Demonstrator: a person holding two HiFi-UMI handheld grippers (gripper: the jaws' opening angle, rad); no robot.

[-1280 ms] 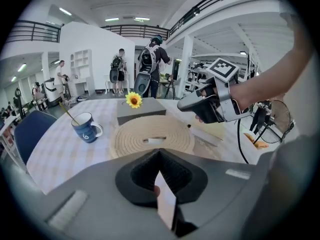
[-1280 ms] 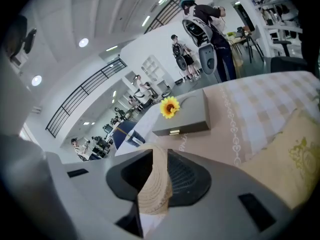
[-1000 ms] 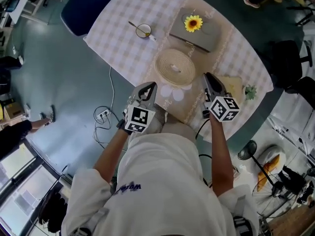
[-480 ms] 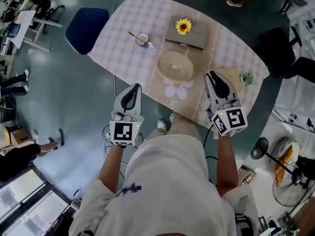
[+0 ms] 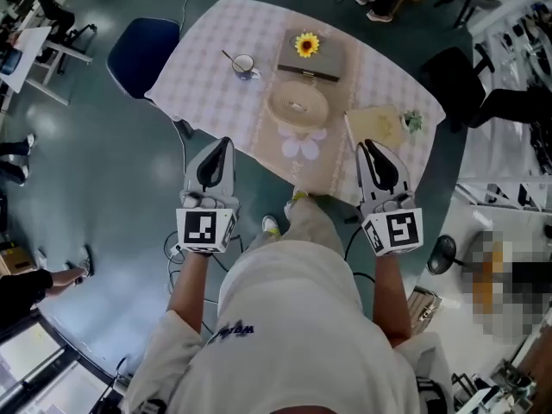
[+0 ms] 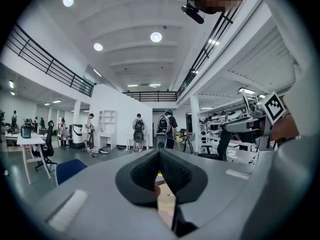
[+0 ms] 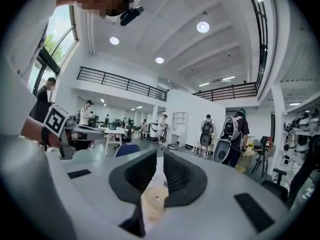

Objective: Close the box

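Observation:
The grey box [image 5: 309, 54] lies at the table's far side with its lid down and a yellow sunflower [image 5: 306, 44] on top. Both grippers are held up in front of the person's body, well short of the table and touching nothing. My left gripper [image 5: 222, 145] points level, its pads [image 6: 172, 171] meeting at the tip with nothing held. My right gripper [image 5: 371, 147] has a narrow gap between its pads [image 7: 175, 174]; its jaws have just been closing, with nothing between them. Both gripper views look out over the hall, not at the box.
On the checked tablecloth [image 5: 207, 76] are a blue cup [image 5: 244, 64] with a spoon, a round woven mat [image 5: 297, 106], a yellow pouch [image 5: 379, 128] and a small green plant [image 5: 412, 121]. A blue chair [image 5: 142, 54] stands at the left, a black chair [image 5: 448, 80] at the right. Several people stand far off.
Both grippers have risen and drawn back from the table toward the person's body. Their views now show the hall instead of the tabletop. The right jaws have narrowed.

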